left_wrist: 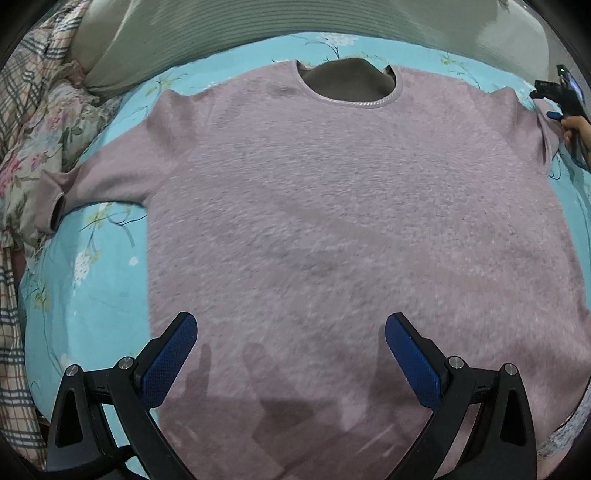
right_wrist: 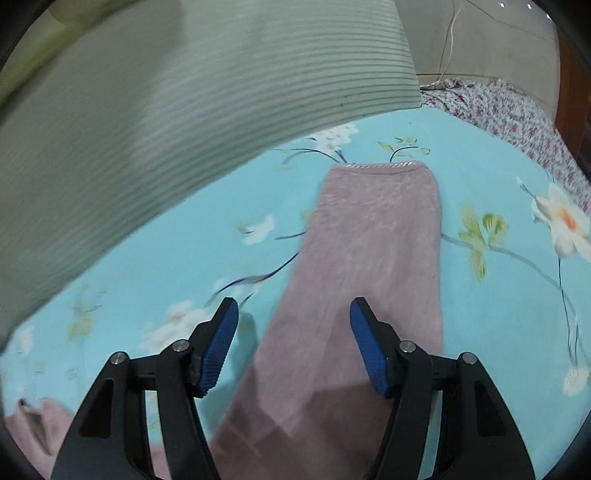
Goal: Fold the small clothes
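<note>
A fuzzy mauve sweater point(left_wrist: 332, 184) lies flat, front up, on a turquoise floral bedsheet point(left_wrist: 92, 295), neck hole away from me. Its left sleeve point(left_wrist: 103, 173) stretches out to the left. My left gripper point(left_wrist: 291, 321) hovers open over the sweater's lower body, nothing between its blue pads. In the right wrist view the other sleeve point(right_wrist: 376, 229) runs straight away from me, its cuff at the far end. My right gripper point(right_wrist: 294, 306) stands open above that sleeve, its jaws straddling the sleeve's left edge without pressing it. It also shows small at the sweater's right shoulder point(left_wrist: 550, 105), held by a hand point(left_wrist: 578, 125).
A striped grey-green pillow point(left_wrist: 258, 26) lies beyond the neckline and fills the upper left point(right_wrist: 166, 92) of the right wrist view. Floral bedding point(left_wrist: 37, 147) and plaid cloth point(left_wrist: 14, 332) bunch along the left. A flowered cover point(right_wrist: 517, 110) and a wooden frame point(right_wrist: 569, 92) are at the right.
</note>
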Motion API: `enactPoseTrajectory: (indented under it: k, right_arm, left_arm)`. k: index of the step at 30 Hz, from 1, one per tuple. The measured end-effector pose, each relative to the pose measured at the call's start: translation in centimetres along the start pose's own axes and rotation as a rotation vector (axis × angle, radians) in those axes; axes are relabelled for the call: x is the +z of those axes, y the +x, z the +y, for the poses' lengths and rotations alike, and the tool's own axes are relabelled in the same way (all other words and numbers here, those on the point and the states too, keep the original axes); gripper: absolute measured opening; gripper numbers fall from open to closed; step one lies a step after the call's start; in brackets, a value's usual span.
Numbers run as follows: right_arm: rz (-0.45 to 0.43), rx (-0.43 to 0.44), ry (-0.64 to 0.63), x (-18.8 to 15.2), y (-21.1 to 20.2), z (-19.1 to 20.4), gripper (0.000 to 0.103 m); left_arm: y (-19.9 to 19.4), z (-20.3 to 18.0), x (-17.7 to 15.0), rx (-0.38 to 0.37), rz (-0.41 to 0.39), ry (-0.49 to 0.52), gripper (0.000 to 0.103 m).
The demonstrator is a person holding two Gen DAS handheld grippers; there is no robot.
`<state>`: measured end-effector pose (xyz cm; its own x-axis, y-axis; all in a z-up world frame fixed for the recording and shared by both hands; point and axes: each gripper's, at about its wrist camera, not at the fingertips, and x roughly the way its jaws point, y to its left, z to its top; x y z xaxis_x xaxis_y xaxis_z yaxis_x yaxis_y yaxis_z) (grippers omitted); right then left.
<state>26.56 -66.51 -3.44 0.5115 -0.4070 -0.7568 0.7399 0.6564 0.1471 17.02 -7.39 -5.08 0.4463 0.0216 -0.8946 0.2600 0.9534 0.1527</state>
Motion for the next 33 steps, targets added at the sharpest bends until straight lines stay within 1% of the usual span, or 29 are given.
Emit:
enactPoseTrajectory:
  k: [2, 3, 4, 5, 9, 12, 13, 15, 17, 19, 21, 22, 25, 28, 29, 31, 33]
  right_arm:
    - [0.002, -0.021, -0.017, 0.1, 0.3, -0.1, 0.027]
    - [0.001, 0.002, -0.013, 0.1, 0.1, -0.4, 0.017]
    - [0.003, 0.043, 0.008, 0.1, -0.2, -0.8, 0.008]
    - [-0.005, 0.079, 0.025, 0.0, -0.8, -1.0, 0.006]
    - [-0.011, 0.256, 0.031, -1.7, -3.6, -0.1, 0.006]
    - [0.001, 0.395, 0.012, -3.8, -6.5, 2.8, 0.006]
    - [0.01, 0.456, -0.004, -4.8, -7.8, 4.5, 0.006]
    - [0.027, 0.536, -0.03, -6.3, -9.5, 7.1, 0.006]
    - [0.05, 0.631, -0.068, -8.3, -11.4, 10.7, 0.006]
    - [0.078, 0.715, -0.115, -10.5, -13.1, 14.5, 0.006]
    - [0.104, 0.779, -0.156, -12.4, -14.2, 17.8, 0.006]
    - [0.123, 0.815, -0.187, -13.9, -14.9, 20.0, 0.006]
    - [0.165, 0.887, -0.261, -17.4, -16.3, 24.8, 0.006]
    - [0.211, 0.943, -0.328, -20.4, -17.1, 28.5, 0.006]
    - [0.244, 0.925, -0.406, -21.4, -17.2, 29.1, 0.006]
    - [0.297, 0.947, -0.446, -24.2, -17.4, 30.7, 0.006]
    - [0.341, 0.957, -0.48, -26.3, -17.4, 31.3, 0.006]
  left_arm:
    - [0.5, -0.4, 0.3, -0.001, 0.009, 0.009, 0.102]
    - [0.8, -0.6, 0.5, -0.003, 0.013, 0.014, 0.102]
    - [1.0, -0.9, 0.6, -0.007, 0.014, 0.016, 0.102]
    - [1.1, -1.0, 0.7, -0.01, 0.015, 0.017, 0.102]
    - [1.2, -1.6, 0.9, -0.039, 0.009, 0.017, 0.102]
    - [0.6, -1.8, 0.9, -0.054, -0.012, 0.02, 0.102]
    - [0.3, -1.8, 0.8, -0.055, -0.02, 0.021, 0.102]
    - [-0.3, -1.4, 0.5, -0.057, -0.036, 0.018, 0.102]
    - [-0.8, -0.9, 0.3, -0.059, -0.052, 0.006, 0.102]
    - [-1.2, -0.2, 0.1, -0.061, -0.063, -0.013, 0.102]
    - [-1.6, 0.5, -0.2, -0.069, -0.072, -0.033, 0.102]
    - [-1.8, 1.0, -0.3, -0.071, -0.078, -0.046, 0.102]
    - [-2.3, 2.2, -0.9, -0.072, -0.093, -0.073, 0.102]
    - [-2.4, 3.6, -1.6, -0.07, -0.097, -0.102, 0.102]
    - [-2.4, 4.0, -1.7, -0.074, -0.097, -0.111, 0.102]
    - [-2.3, 4.9, -2.0, -0.078, -0.095, -0.131, 0.102]
    - [-2.0, 5.9, -2.2, -0.093, -0.096, -0.155, 0.102]
